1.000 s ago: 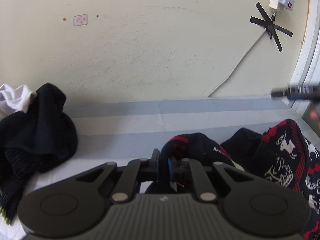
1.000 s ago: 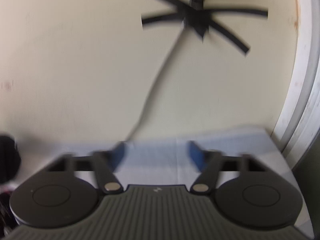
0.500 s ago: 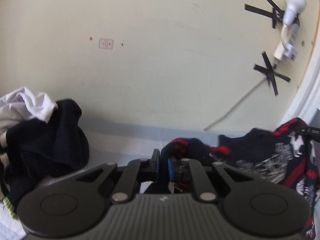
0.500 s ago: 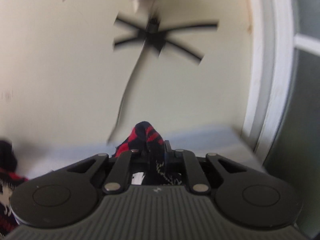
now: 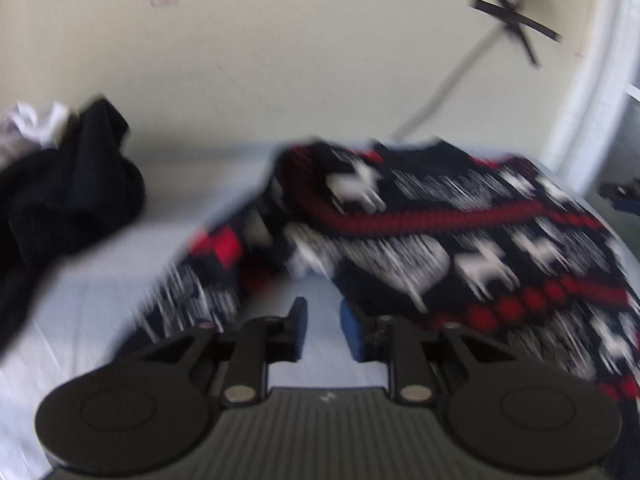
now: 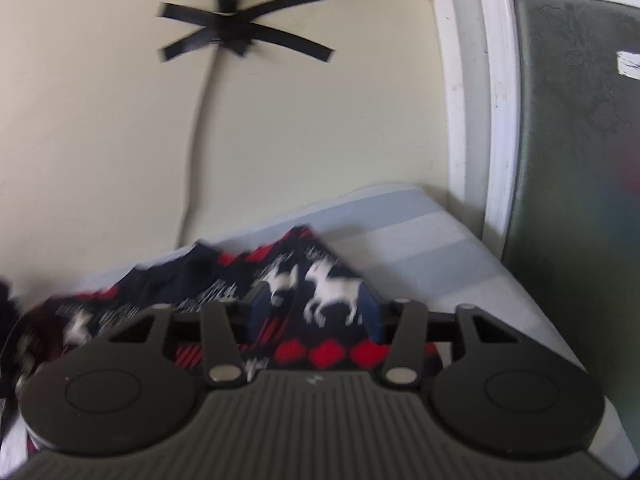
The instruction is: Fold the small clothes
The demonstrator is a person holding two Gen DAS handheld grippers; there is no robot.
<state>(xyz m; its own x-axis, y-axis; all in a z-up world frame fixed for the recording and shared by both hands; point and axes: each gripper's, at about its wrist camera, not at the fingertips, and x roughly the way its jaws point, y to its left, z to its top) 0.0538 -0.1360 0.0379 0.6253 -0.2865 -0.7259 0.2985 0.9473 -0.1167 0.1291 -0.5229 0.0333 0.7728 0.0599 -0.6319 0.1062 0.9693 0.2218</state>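
Observation:
A dark navy sweater (image 5: pixel 440 232) with red bands and white reindeer lies spread on the pale blue striped surface (image 5: pixel 120 300). It also shows in the right wrist view (image 6: pixel 320 280). My left gripper (image 5: pixel 322 320) is open and empty, just in front of the sweater's near edge. My right gripper (image 6: pixel 312 312) is open and empty above the sweater's right part. The left wrist view is blurred by motion.
A heap of black clothes (image 5: pixel 68 200) with a white garment (image 5: pixel 32 124) lies at the far left. A cream wall (image 5: pixel 280 60) with a cable held by black tape (image 6: pixel 240 40) stands behind. A white frame (image 6: pixel 480 100) and dark glass panel (image 6: pixel 580 160) are at the right.
Both grippers held the sweater half a second ago and have let go. The sweater now lies spread flat on the surface. Both views have tipped downward.

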